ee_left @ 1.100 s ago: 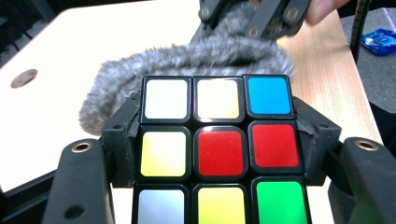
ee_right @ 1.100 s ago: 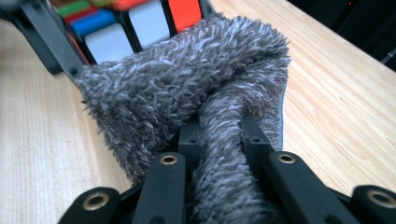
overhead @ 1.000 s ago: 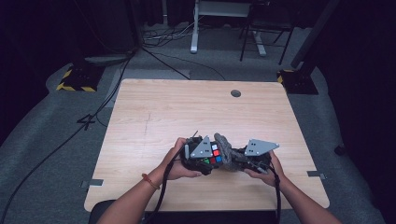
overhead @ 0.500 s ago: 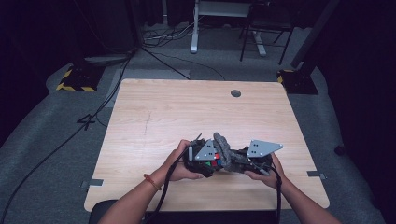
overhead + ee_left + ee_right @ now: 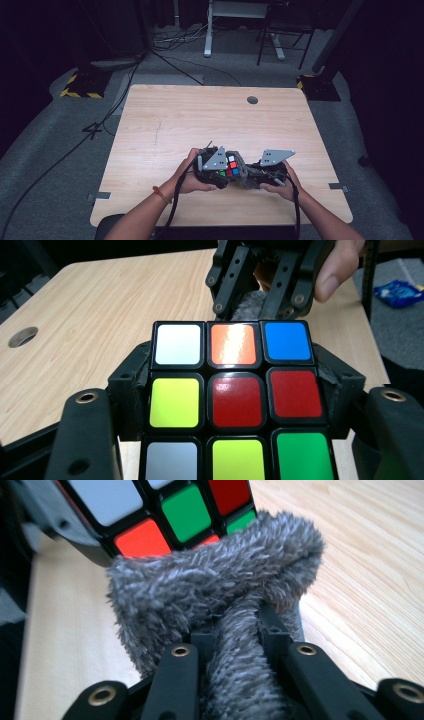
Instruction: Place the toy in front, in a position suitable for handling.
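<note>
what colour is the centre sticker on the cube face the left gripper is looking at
Red, clearest in the left gripper view, on the cube.

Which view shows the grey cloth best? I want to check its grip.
Right gripper view: the grey cloth is pinched between the jaws, against the cube. Left gripper view shows a tuft; high view a small patch.

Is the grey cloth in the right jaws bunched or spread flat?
Bunched. The fuzzy grey cloth is pinched between the right gripper jaws and folds into a wad pressed against the Rubik's cube.
</note>
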### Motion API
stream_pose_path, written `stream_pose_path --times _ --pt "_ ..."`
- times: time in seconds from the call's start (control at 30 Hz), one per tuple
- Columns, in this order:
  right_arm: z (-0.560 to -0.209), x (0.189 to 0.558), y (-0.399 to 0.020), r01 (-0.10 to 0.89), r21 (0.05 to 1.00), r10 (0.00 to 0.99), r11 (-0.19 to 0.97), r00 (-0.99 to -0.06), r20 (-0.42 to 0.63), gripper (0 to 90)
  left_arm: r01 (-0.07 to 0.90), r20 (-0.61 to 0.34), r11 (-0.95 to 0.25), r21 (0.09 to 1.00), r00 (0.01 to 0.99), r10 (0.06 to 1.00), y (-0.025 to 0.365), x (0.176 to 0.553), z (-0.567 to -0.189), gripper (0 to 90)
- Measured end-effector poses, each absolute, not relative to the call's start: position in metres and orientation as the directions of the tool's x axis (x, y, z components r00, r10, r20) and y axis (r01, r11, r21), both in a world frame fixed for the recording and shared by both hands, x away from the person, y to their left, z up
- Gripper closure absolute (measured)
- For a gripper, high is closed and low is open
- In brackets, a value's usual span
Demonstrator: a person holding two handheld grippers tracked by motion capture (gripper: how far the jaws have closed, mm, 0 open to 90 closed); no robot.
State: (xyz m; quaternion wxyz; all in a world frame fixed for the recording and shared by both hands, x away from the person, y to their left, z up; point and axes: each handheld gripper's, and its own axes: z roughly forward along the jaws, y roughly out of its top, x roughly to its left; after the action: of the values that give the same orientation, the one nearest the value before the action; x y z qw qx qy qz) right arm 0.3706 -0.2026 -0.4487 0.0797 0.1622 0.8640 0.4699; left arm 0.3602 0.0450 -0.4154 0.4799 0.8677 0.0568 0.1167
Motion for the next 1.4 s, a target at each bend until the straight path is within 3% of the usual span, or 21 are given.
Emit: stream_pose_path --times 0.63,0.93,1.4 --pt "-0.432 0.365 -0.214 0.180 0.896 0.355 0.406 -0.935 0.027 75.9 -0.019 0.162 -0.551 0.835 0.963 0.213 0.047 0.360 -0.417 32.7" --pt "-0.425 0.363 -0.216 0.164 0.910 0.343 0.380 -0.939 0.026 75.9 -0.032 0.201 -0.629 0.776 0.959 0.199 0.040 0.359 -0.426 32.8" --pt "-0.429 0.366 -0.215 0.151 0.871 0.388 0.467 -0.920 -0.048 75.6 -0.033 0.213 -0.629 0.777 0.953 0.214 0.040 0.359 -0.422 33.3"
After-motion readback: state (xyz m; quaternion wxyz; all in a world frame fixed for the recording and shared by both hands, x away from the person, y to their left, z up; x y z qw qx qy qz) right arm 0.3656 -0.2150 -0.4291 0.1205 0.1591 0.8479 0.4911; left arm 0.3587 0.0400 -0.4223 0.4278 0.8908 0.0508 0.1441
